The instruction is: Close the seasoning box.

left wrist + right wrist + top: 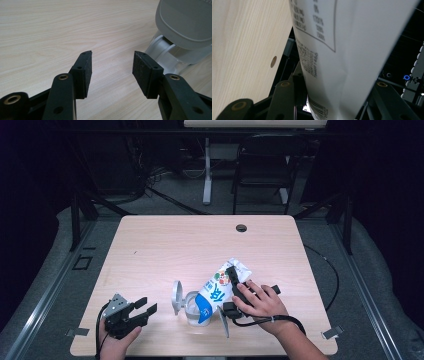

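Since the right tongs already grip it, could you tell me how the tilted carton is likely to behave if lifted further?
The carton is probably paperboard: a slight dent near the right tongs suggests its walls yield under pressure. Its smooth printed surface could slip. Held tilted over the clear container, it may swing or tip in the grip.

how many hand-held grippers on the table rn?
2. The left hand-held gripper sits open near the table's front-left edge. The right hand-held gripper is front-centre, clamped on the tilted white-and-blue milk carton over the clear plastic lidded container.
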A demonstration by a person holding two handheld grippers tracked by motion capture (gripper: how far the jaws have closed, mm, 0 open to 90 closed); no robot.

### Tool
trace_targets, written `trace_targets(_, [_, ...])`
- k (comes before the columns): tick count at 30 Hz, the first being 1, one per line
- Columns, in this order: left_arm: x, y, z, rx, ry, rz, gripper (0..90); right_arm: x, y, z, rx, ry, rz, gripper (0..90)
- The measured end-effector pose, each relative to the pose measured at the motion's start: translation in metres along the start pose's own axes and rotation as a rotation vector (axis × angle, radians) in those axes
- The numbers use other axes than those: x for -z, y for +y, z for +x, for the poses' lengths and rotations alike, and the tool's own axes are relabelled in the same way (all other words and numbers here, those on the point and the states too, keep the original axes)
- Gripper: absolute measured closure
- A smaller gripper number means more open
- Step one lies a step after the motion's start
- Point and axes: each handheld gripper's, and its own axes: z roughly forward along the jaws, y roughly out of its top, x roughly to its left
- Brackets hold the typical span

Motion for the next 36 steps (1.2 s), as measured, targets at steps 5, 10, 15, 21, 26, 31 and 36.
trace_targets(5, [-0.0002, 0.0000, 0.0001, 0.001, -0.001, -0.001, 50.5, -0.0001, 0.0003, 0.0001, 0.001, -0.005, -0.008, 56.6])
trace_targets(10, [-0.0003, 0.0000, -0.0001, 0.001, 0.000, -0.001, 50.6, -0.0006, 0.0002, -0.0003, -0.002, -0.007, -0.016, 56.7])
trace_targets(15, [-0.0002, 0.0000, -0.0003, 0.000, 0.000, 0.000, 50.5, -0.0004, 0.0000, -0.0003, 0.000, -0.008, -0.019, 56.7])
trace_targets(21, [0.0001, 0.0004, -0.0003, -0.003, 0.000, 0.000, 50.6, 0.0001, -0.0002, -0.0007, 0.001, -0.010, -0.019, 56.9])
trace_targets(26, [0.0002, 0.0005, -0.0004, -0.004, 0.000, 0.000, 50.5, -0.0003, -0.0006, -0.0006, -0.006, -0.008, -0.028, 57.0])
trace_targets(31, [0.0000, -0.0004, -0.0003, 0.000, 0.001, 0.000, 50.5, -0.0001, -0.0005, -0.0003, 0.001, -0.008, -0.022, 57.6])
trace_targets(36, [-0.0003, -0.0003, -0.0002, 0.002, 0.001, 0.000, 50.6, 0.0003, -0.0004, -0.0004, 0.001, -0.011, -0.022, 57.7])
